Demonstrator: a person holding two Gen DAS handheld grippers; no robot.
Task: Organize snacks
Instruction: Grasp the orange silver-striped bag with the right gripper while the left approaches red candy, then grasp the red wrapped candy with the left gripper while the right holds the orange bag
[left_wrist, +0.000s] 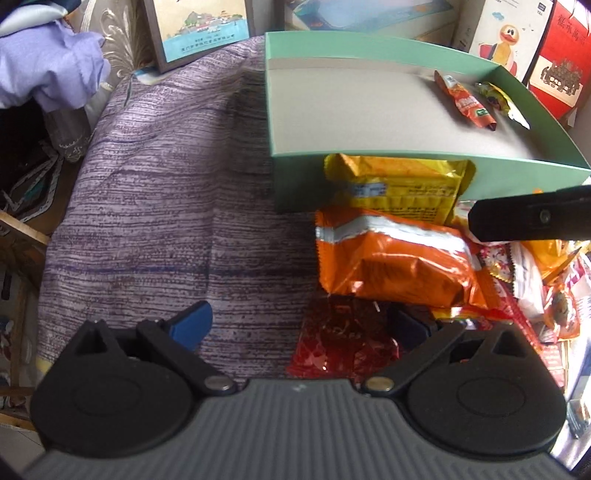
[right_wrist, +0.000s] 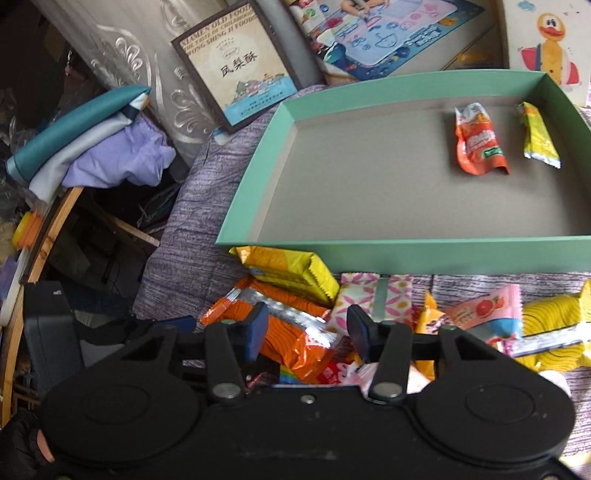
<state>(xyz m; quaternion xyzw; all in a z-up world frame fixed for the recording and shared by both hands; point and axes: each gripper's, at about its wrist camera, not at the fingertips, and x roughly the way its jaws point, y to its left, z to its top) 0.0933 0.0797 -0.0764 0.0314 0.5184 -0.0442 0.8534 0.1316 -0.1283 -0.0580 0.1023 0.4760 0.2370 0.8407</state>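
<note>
Snack packets in crinkled foil and plastic lie heaped on a purple striped woven cloth (left_wrist: 155, 206), filling the lower right of the left wrist view and the lower middle of the right wrist view, just in front of a shallow mint-green cardboard tray (right_wrist: 255, 177) with a grey floor. The right gripper (right_wrist: 306, 328) tilts steeply down over the heap, its blue-padded fingers (right_wrist: 258, 328) partly drawn together on either side of a glossy orange foil packet (right_wrist: 291, 343); whether the pads press on it cannot be told. That packet's long axis runs from the lower right up toward the left of the right wrist view, and its silver sealed end faces upper left. The left gripper (left_wrist: 299, 328) also points steeply down, fingers spread wide, with a dark red shiny wrapper (left_wrist: 343, 343) lying on the cloth between them, untouched. A yellow foil packet (left_wrist: 402, 188) leans against the tray's near wall. Inside the tray, near its far right corner, a small orange sachet (right_wrist: 478, 142) and a small yellow sachet (right_wrist: 539, 138) lie side by side, both running lengthwise toward the far wall. A black-gloved hand (right_wrist: 22, 443) shows at the lower left corner of the right wrist view.
</note>
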